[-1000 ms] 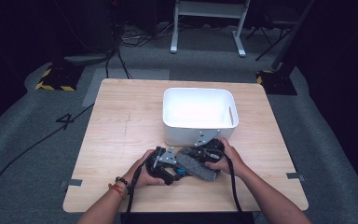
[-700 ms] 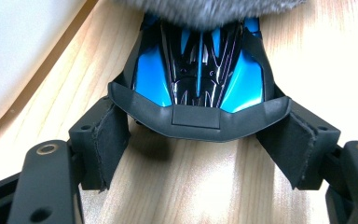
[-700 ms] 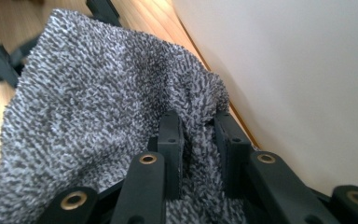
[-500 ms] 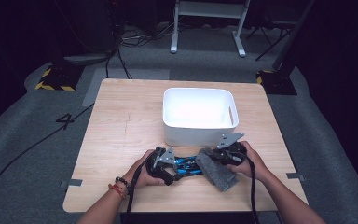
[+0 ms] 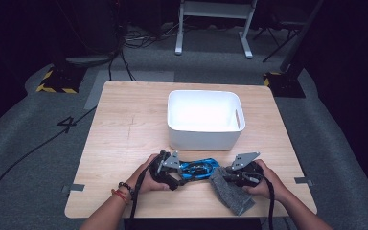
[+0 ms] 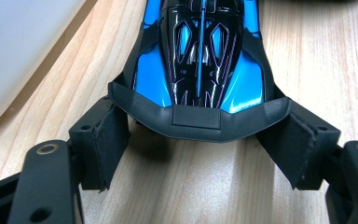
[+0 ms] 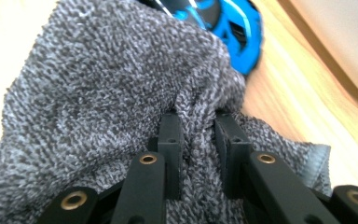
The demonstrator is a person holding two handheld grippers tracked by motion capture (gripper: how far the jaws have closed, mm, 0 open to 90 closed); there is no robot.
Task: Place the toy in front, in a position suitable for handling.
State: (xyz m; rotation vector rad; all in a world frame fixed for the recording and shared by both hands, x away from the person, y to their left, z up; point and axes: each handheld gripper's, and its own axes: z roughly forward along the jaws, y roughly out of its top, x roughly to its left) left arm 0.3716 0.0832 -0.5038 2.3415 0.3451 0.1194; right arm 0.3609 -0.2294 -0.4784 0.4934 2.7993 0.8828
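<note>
Item one: blue and black toy race car [image 5: 197, 168], lying on the wooden table [image 5: 124, 124] at its near edge, just in front of the white plastic bin [image 5: 204, 119] and apart from the bin's front wall; in the left gripper view the car [image 6: 200, 60] shows a glossy blue body with a black cockpit panel and a matte black spoiler-like end piece pointing toward the camera. Item two: left gripper [image 5: 175, 175], held in the person's left hand [image 5: 146, 177], set at the car's left end; its jaws stand wide apart, one to each side of the black end piece, close against its corners, not closed on it; whether the pads actually touch the car cannot be told. Item three: grey terry cloth [image 5: 231, 191], lying on the table at the car's right end and reaching toward the near table edge; in the right gripper view the cloth [image 7: 98, 107] is bunched up, and the blue car [image 7: 233, 32] shows past its far edge. Item four: right gripper [image 5: 227, 178], held in the person's right hand [image 5: 268, 181], its jaws drawn close together and pinching a raised fold of the grey cloth between them. Item five: white bin, rectangular, with a handle slot in its right wall, standing mid-table.
</note>
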